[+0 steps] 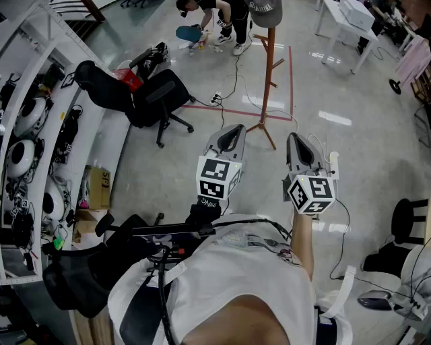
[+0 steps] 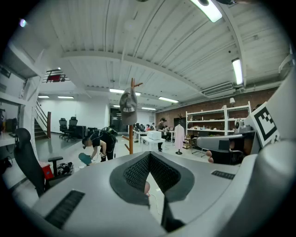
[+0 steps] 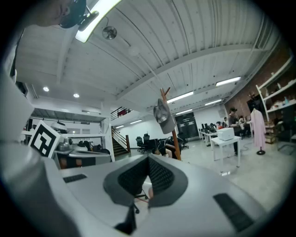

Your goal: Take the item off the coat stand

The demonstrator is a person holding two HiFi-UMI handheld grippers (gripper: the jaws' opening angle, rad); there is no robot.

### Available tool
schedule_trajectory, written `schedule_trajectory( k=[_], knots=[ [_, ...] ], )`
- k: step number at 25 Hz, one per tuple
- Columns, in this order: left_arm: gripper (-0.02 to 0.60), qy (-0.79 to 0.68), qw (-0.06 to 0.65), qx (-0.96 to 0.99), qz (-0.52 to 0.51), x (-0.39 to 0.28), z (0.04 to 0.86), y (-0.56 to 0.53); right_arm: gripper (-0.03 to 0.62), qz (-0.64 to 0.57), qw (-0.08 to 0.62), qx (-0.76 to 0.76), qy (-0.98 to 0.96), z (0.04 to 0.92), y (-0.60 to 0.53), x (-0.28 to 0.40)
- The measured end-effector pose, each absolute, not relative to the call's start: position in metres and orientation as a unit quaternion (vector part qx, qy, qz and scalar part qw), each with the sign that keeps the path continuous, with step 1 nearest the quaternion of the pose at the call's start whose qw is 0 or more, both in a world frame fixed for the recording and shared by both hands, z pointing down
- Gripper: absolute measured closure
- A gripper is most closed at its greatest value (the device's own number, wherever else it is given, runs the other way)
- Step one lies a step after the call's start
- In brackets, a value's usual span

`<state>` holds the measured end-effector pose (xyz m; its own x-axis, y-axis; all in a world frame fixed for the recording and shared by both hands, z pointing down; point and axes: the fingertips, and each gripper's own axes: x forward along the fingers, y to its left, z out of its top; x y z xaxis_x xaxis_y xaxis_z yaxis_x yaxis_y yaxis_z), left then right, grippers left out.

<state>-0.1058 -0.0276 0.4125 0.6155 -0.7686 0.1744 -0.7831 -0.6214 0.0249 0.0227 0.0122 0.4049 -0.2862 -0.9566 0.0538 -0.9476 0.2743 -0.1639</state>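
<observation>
A grey cap [image 1: 264,11] hangs on top of the brown wooden coat stand [image 1: 269,74], which stands on the floor some way ahead of me. My left gripper [image 1: 232,130] and right gripper [image 1: 297,139] are held side by side at chest height, well short of the stand. Both are shut with nothing between the jaws. In the left gripper view the cap [image 2: 128,107] hangs on the stand's pole [image 2: 131,138] beyond the closed left gripper [image 2: 149,159]. The right gripper view shows the cap [image 3: 163,116] on the stand [image 3: 176,145], above and behind the closed right gripper [image 3: 148,172].
A black office chair [image 1: 156,100] stands left of the stand. A person [image 1: 217,16] bends over near the stand's far side. Shelving [image 1: 30,135] with white gear lines the left. A white table [image 1: 351,21] is at the far right. Red tape [image 1: 237,112] and cables cross the floor.
</observation>
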Motion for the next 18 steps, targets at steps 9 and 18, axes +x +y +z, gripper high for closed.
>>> schedule_trajectory(
  k=[9, 18],
  knots=[
    [0.577, -0.434, 0.052, 0.897, 0.072, -0.1078, 0.4134, -0.028, 0.589, -0.065, 0.011, -0.601, 0.796, 0.4035, 0.0112, 0.0198],
    [0.577, -0.428, 0.05, 0.899, 0.079, -0.0995, 0.4158, -0.0224, 0.589, -0.062, 0.003, -0.6, 0.798, 0.4051, 0.0157, 0.0225]
  ],
)
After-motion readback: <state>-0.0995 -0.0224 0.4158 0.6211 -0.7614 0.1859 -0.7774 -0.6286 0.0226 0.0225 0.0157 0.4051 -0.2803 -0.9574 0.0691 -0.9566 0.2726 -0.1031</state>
